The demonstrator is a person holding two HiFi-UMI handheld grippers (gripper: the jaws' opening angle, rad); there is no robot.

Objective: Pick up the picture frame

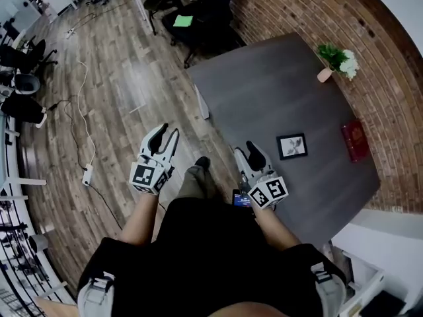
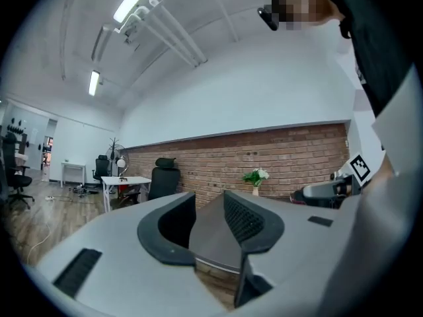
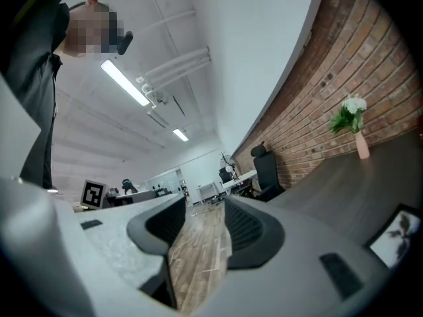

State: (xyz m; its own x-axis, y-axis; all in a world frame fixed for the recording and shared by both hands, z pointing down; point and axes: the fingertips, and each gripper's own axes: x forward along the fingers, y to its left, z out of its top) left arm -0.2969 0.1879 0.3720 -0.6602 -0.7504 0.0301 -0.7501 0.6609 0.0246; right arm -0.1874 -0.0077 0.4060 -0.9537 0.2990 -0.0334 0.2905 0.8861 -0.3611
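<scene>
The picture frame (image 1: 291, 146), a small black-edged square with a white mat, lies flat on the dark grey table (image 1: 277, 91). It also shows at the lower right of the right gripper view as the frame (image 3: 395, 235). My right gripper (image 1: 247, 151) hovers at the table's near edge, left of the frame and apart from it, open and empty. My left gripper (image 1: 165, 135) is held over the wooden floor, further left, also open with nothing between its fingers. In their own views the left gripper (image 2: 208, 205) and right gripper (image 3: 205, 207) show clear gaps.
A pink vase of white flowers (image 1: 337, 59) stands at the table's far side by the brick wall. A red flat object (image 1: 355, 139) lies right of the frame. Black office chairs (image 1: 192, 18) stand beyond the table. A white cable with a power strip (image 1: 86, 175) runs along the floor at left.
</scene>
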